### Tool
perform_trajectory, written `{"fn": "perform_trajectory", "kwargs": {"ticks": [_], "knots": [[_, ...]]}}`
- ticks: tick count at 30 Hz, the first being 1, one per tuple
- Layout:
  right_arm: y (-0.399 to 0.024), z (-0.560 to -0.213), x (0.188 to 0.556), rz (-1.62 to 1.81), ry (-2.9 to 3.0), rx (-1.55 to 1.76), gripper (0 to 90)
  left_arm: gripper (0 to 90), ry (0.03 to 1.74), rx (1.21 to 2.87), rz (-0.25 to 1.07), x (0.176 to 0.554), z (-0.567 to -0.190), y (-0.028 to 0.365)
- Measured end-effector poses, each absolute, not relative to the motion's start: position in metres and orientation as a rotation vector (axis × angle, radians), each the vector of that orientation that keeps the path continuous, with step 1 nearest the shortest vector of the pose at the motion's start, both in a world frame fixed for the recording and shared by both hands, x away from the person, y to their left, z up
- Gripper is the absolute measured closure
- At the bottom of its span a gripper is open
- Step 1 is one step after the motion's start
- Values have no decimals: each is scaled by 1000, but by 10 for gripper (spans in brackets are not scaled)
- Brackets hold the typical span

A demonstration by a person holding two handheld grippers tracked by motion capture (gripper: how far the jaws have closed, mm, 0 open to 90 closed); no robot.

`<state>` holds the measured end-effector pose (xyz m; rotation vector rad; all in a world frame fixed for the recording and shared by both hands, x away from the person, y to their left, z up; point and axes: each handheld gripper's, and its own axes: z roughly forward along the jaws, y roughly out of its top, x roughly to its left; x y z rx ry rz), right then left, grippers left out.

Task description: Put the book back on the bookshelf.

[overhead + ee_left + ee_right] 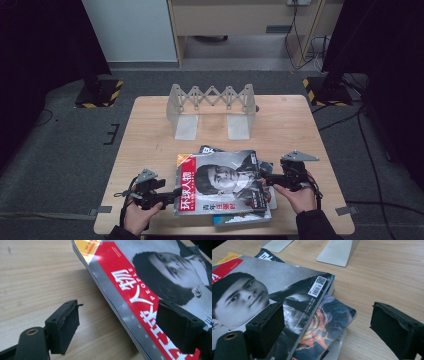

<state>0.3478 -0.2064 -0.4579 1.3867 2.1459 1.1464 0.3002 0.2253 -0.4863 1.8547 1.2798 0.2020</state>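
Observation:
A stack of magazines lies at the table's near edge. On top is a red-and-grey magazine with a portrait cover. My left gripper is at the stack's left side, open. In the left gripper view the top magazine's red spine edge runs between the wide jaws of the gripper, with no pad pressing on it. My right gripper is at the stack's right side, also open. In the right gripper view the gripper straddles the right edges of the top magazine and of an orange-and-blue magazine beneath it.
A pale expandable rack with two flat feet stands at the back middle of the wooden table. Bare wood lies between it and the stack. Dark floor and cables surround the table.

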Motion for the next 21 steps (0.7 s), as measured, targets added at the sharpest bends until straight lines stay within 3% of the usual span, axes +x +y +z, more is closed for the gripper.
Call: {"fn": "perform_trajectory", "kwargs": {"ticks": [21], "knots": [[-179,-475,343,1170,2264,1336,191,217,1272,1895,92,288,-495,212]]}}
